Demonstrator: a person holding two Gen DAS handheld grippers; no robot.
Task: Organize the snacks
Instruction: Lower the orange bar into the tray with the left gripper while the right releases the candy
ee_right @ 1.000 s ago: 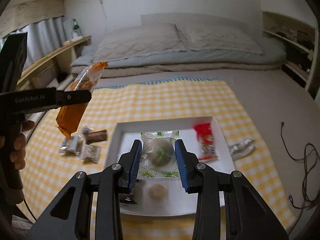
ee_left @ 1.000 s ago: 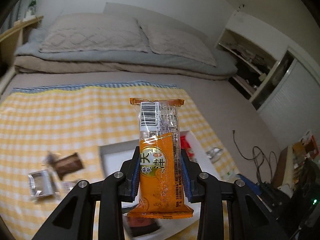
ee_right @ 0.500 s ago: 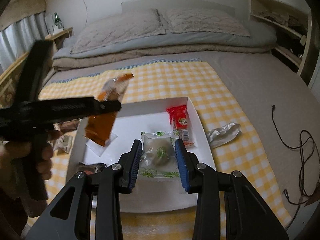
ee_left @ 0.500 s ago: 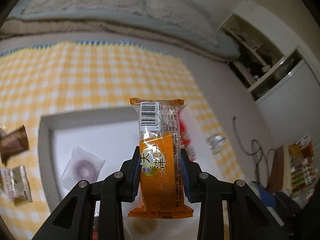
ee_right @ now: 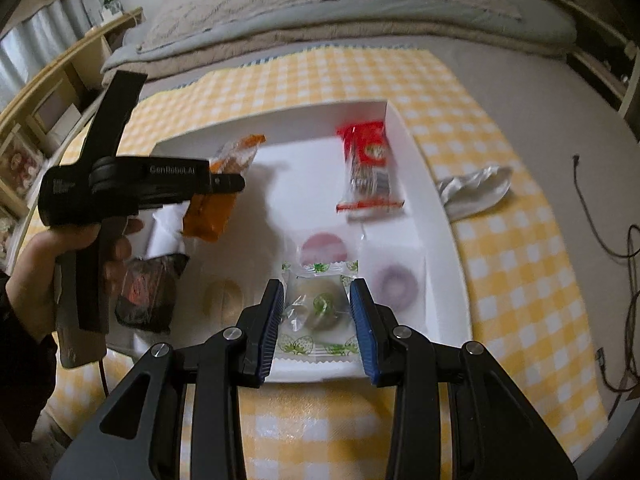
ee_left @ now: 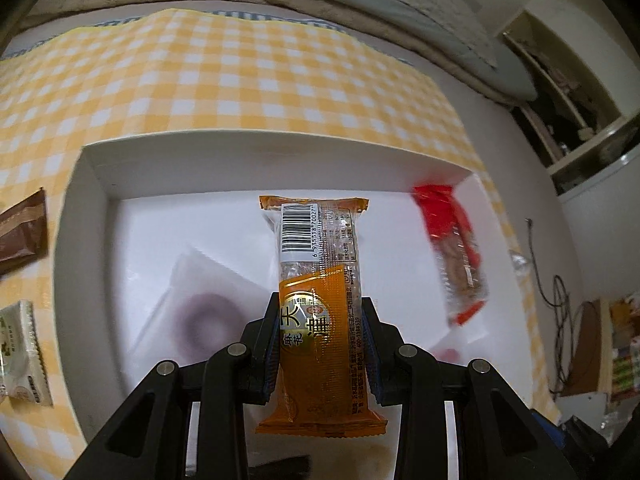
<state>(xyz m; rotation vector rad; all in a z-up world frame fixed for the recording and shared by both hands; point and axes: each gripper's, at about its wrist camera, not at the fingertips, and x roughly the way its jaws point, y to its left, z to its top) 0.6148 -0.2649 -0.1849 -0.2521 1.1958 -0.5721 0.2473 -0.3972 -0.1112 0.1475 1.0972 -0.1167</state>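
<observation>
- Currently, an orange snack packet point(ee_left: 320, 312) is gripped between the jaws of the left gripper point(ee_left: 320, 344); it is clamped across its lower half, and its barcode end is pointed away from the camera.
- The packet's long axis is aligned with the line of the fingers, and the whole packet is held above the inside of the white tray point(ee_left: 86, 200), tilted down toward its floor.
- In the right wrist view, the same packet point(ee_right: 216, 200) is seen hanging over the tray's left half, apart from the tray floor, so a release is judged to need a further drop.
- A clear wrapped sweet with green strawberry print point(ee_right: 316, 312) is gripped by the jaws of the right gripper point(ee_right: 318, 324), over the near edge of the tray point(ee_right: 416, 152).
- Neither snack is judged to be set down yet; both are hovering above the tray, and the left packet is the one further in.
- The orange packet is seen as a slim pillow pack: a clear top section with a white barcode label, an orange printed body with Chinese characters, and crimped ends.
- Already lying in the tray are a red wrapped bar point(ee_right: 366, 172), a dark packet point(ee_right: 148, 296) and several pale round sweets in clear wrappers.
- Outside the tray, on the yellow checked cloth point(ee_left: 240, 80) spread over the bed, a brown packet point(ee_left: 20, 232) and a pale packet point(ee_left: 24, 356) are left.
</observation>
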